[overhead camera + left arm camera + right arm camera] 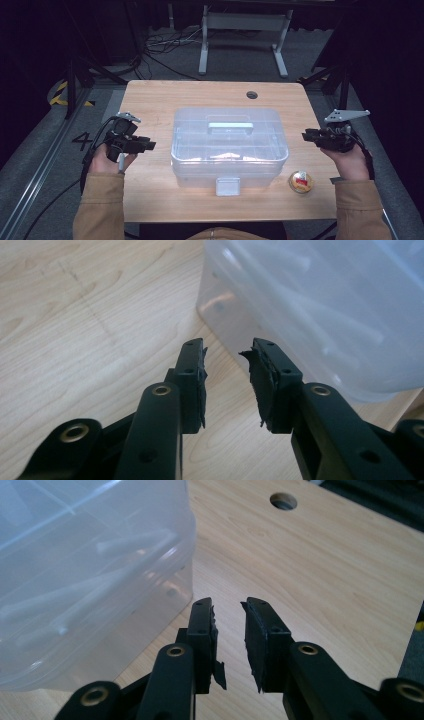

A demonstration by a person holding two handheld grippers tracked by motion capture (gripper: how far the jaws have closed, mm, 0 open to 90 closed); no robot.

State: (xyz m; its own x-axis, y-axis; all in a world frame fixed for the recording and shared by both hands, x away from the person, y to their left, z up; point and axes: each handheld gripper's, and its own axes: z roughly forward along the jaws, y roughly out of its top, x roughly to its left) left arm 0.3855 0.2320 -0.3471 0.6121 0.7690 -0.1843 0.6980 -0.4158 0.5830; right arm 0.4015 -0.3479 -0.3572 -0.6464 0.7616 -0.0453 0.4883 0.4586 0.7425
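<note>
Clear plastic lidded storage box (229, 145) mid-table (150, 100); left tool (149, 145) and right tool (305, 135) flank it, both part-open, empty. Approach step; next probably close in on its sides.

The box (229, 145) blocks the table's (150, 100) middle, bare wood lying open left, right and behind it, while in front only a round tin (301, 182) sits near its right corner.

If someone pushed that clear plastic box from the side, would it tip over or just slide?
Probably slide: the clear plastic box is wide and low on the smooth wooden table. It looks light, since little shows through its walls. Its glossy sides may be slippery for the jaws.
</note>
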